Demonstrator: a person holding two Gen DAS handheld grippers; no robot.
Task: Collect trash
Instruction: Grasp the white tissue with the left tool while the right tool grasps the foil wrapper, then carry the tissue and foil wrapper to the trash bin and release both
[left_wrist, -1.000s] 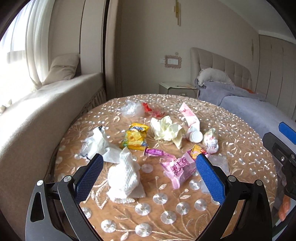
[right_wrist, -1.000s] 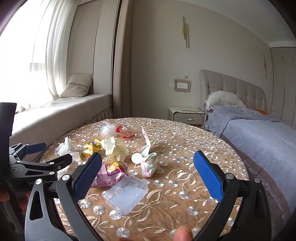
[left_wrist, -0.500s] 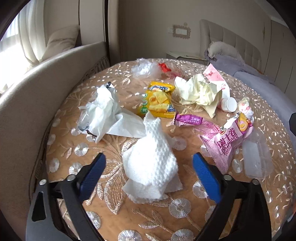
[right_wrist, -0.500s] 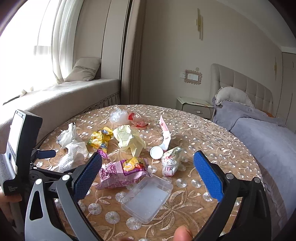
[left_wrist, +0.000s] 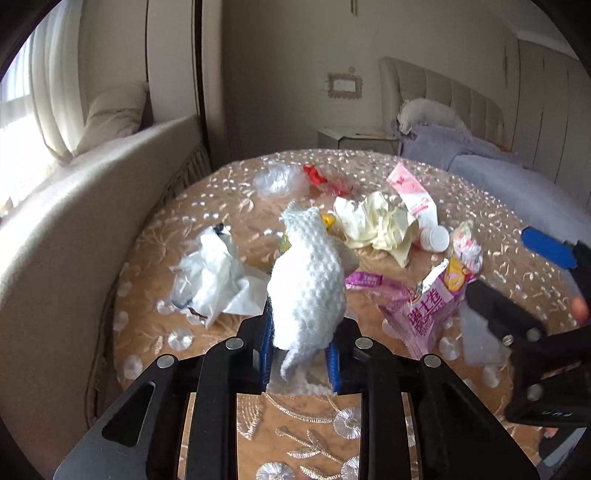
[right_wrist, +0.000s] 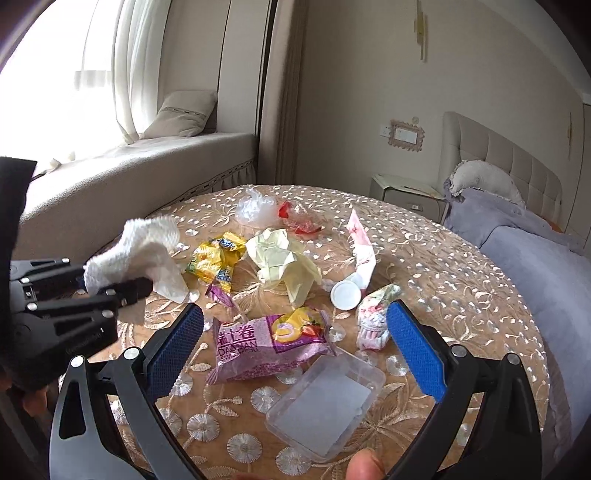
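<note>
My left gripper (left_wrist: 299, 350) is shut on a white crumpled paper towel (left_wrist: 308, 284) and holds it just above the round table; the towel also shows in the right wrist view (right_wrist: 140, 254). My right gripper (right_wrist: 295, 354) is open above a pink snack wrapper (right_wrist: 269, 339) and a clear plastic tray (right_wrist: 325, 402). More trash lies on the table: a yellow wrapper (right_wrist: 218, 258), a pale yellow paper wad (right_wrist: 280, 258), a white plastic bag (left_wrist: 210, 273), a pink-white tube (right_wrist: 360, 254), and a small striped wrapper (right_wrist: 373, 317).
The round table has a gold embroidered cloth (right_wrist: 443, 280). A clear bag (right_wrist: 255, 210) and a red wrapper (right_wrist: 299, 218) lie at its far side. A cushioned window bench (right_wrist: 129, 173) is at the left, a bed (right_wrist: 535, 258) at the right.
My left gripper has closed on the white paper towel and lifted it off the table. My right gripper has moved down closer over the pink wrapper and clear tray.
</note>
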